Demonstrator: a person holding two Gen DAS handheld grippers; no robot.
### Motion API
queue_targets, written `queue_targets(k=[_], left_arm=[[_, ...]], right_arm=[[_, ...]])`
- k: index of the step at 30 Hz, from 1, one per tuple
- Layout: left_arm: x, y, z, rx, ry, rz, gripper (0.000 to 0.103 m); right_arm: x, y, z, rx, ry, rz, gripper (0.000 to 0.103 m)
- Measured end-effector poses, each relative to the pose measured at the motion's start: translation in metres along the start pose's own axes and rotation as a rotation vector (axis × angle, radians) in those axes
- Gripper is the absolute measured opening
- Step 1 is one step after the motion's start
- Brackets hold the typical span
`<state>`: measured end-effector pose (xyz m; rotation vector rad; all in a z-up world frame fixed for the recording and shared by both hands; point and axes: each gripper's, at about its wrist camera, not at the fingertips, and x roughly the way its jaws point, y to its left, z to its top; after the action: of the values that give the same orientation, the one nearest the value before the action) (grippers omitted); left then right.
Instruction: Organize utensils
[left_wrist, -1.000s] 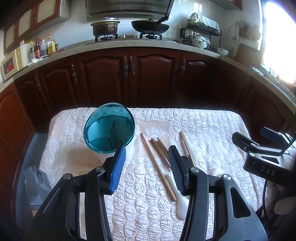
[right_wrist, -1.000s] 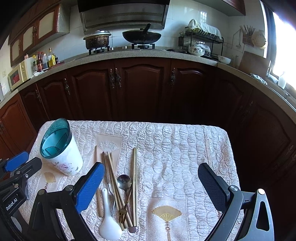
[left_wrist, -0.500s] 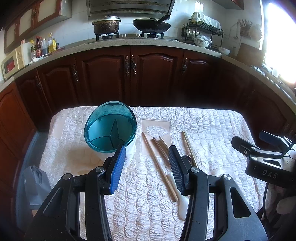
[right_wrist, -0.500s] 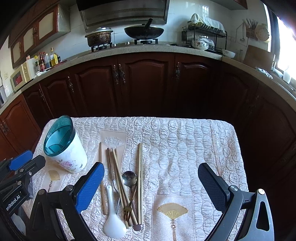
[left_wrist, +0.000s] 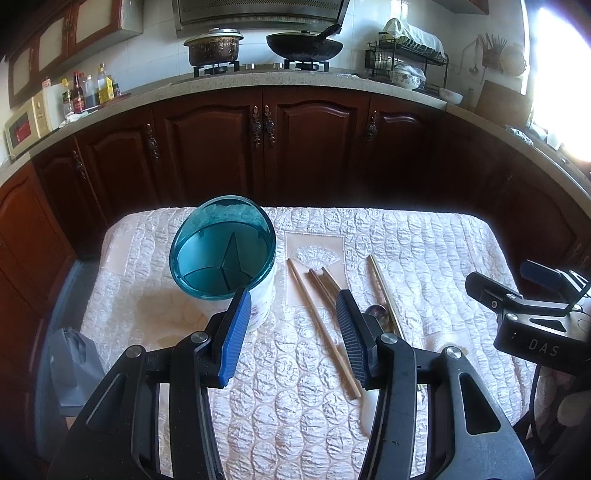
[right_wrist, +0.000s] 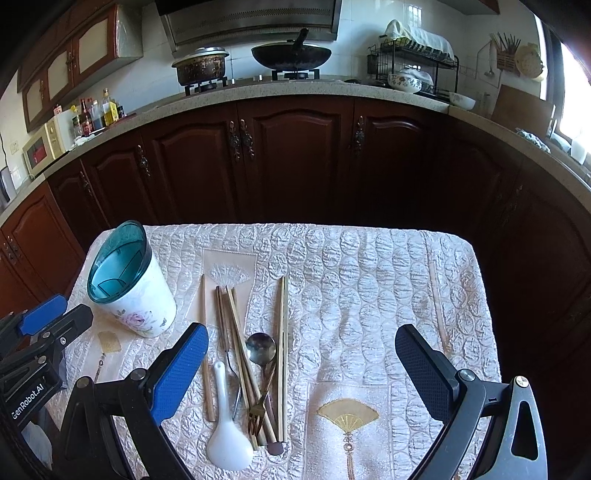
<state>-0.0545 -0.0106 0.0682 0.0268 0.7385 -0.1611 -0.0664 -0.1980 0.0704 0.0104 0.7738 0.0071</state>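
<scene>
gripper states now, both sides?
Left gripper: open, nothing between the jaws.
Right gripper: open wide, holding nothing, above the utensils.

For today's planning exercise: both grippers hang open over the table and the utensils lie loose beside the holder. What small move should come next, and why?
Probably lower the right gripper, open and empty, onto the utensil pile, perhaps the metal spoon. Nothing yet stands in the teal-rimmed holder, and the pile of chopsticks, fork and white spoon lies nearest that gripper.
</scene>
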Motion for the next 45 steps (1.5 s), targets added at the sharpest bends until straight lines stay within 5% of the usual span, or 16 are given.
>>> queue_targets(k=[24, 34, 45], left_arm=[[0.01, 0.002, -0.002, -0.012, 0.026, -0.001, 0.047], [0.04, 0.026, -0.013, -0.134, 0.152, -0.094, 0.047], [0.102, 0.01, -0.028, -0.151, 0.261, -0.104, 0.047]], right_arm=[[0.011, 0.004, -0.004, -0.029, 0.041, 0.008, 0.101], [0.04, -0.011, -0.012, -0.013, 0.108, 0.044, 0.101], [0.115, -0.013, -0.009, -0.019, 0.208, 0.161, 0.057]])
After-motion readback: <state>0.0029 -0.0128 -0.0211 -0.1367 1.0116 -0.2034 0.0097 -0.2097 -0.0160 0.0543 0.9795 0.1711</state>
